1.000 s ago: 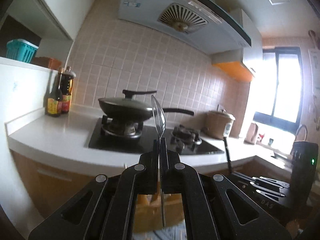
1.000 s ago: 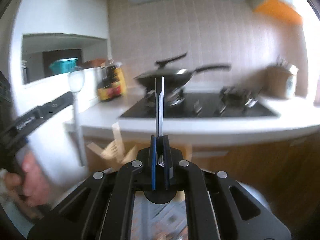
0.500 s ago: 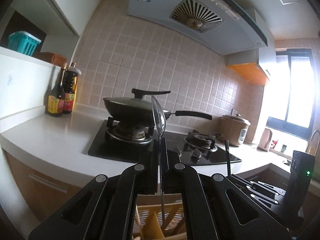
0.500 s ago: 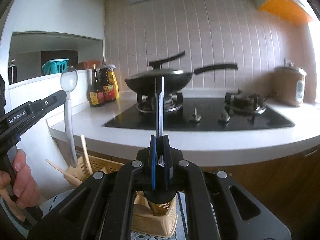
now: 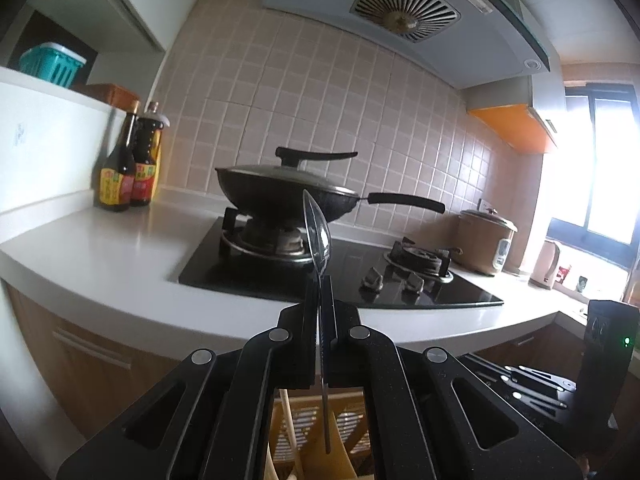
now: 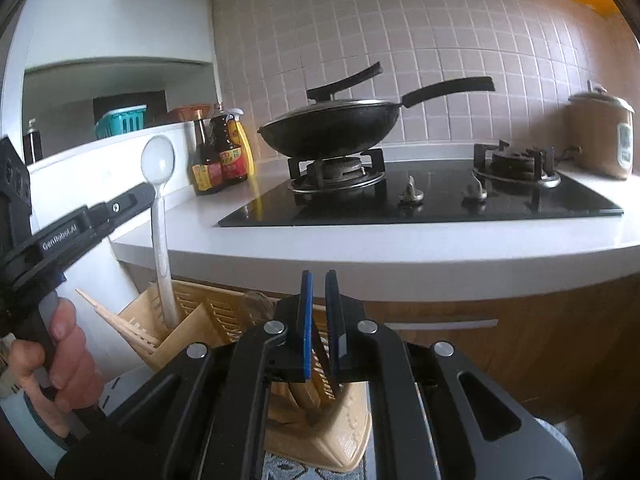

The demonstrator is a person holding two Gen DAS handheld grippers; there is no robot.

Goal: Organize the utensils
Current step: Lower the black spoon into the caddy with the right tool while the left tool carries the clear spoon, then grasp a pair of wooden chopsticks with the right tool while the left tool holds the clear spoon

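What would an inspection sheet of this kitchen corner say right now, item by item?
Surface: white countertop, black glass hob set in it.
Job's things: clear plastic spoon, bowl up, handle reaching down into beige slatted utensil holder below the counter edge.
Clutter: two dark sauce bottles, lidded black wok on a burner, brown rice cooker.
Grippers: left gripper fingers shut on the spoon; right gripper fingers nearly together, what they hold unclear.
Cables: nothing seen.
Surroundings: pink tiled wall, range hood, teal basket on a ledge.
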